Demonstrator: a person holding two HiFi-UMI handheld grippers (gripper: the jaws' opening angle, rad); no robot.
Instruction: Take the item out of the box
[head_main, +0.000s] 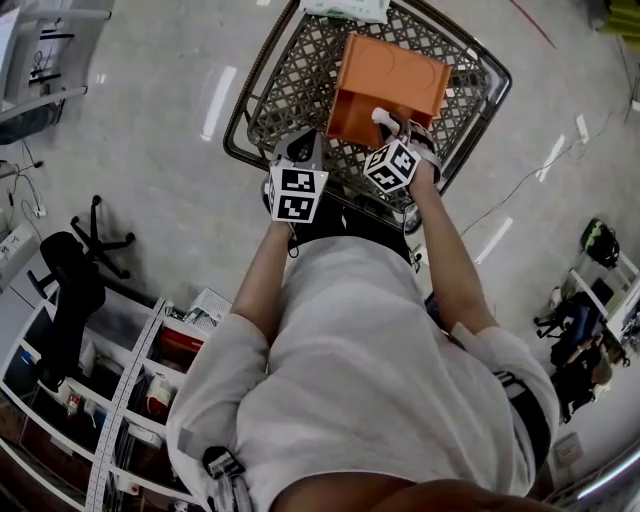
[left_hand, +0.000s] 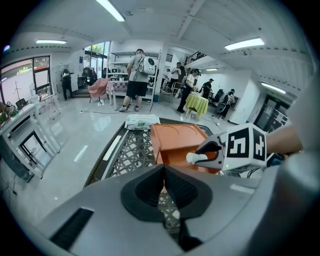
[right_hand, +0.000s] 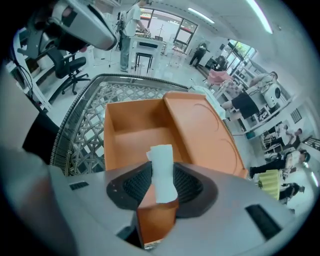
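Observation:
An orange box (head_main: 385, 85) with its lid swung open lies in a wire shopping cart (head_main: 290, 90). In the right gripper view, my right gripper (right_hand: 162, 187) is shut on a small white roll (right_hand: 162, 172), which stands upright between the pads above the box's (right_hand: 135, 130) near wall. The box interior shows nothing else. In the head view the right gripper (head_main: 392, 125) sits at the box's near edge. My left gripper (head_main: 300, 150) hovers over the cart to the left of the box, jaws shut and empty. The left gripper view shows the right gripper (left_hand: 215, 152) with the white roll (left_hand: 197, 158).
A white and green packet (head_main: 345, 8) lies at the cart's far end. A black office chair (head_main: 75, 265) and shelving (head_main: 120, 400) stand at the left behind me. Several people (left_hand: 136, 80) stand by tables far across the room.

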